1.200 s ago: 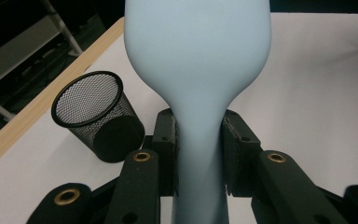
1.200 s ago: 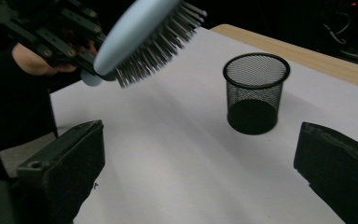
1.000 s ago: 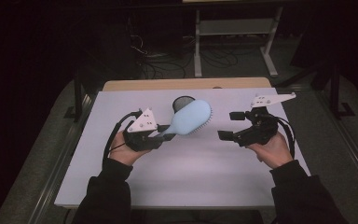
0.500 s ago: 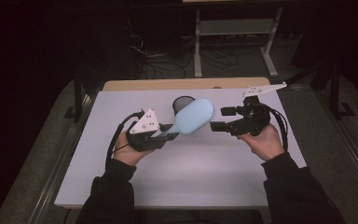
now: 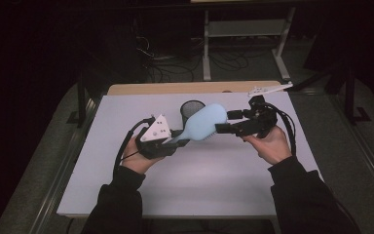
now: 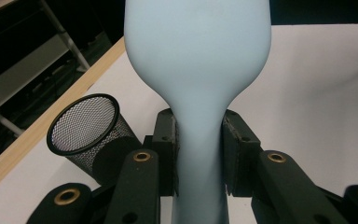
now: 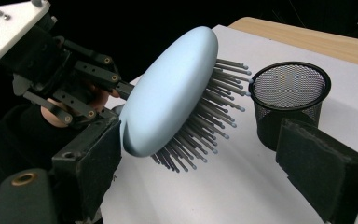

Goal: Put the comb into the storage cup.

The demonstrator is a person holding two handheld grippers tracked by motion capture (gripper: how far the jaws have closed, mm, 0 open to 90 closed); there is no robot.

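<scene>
Fingers of the right gripper (image 5: 222, 123) have neared the hairbrush (image 5: 203, 123), closing.

My high camera sits above my side of the table (image 5: 126, 195) and looks forward and down, far enough back to take in both tools. The camera on my left gripper (image 6: 199, 154) looks along its jaws, very close to the brush (image 6: 198, 70) clamped between them, with the mesh cup (image 6: 86, 133) off to the jaws' left. The one on my right gripper (image 7: 214, 172) faces the brush (image 7: 168, 98) from its far end; all three views share brush and cup
</scene>
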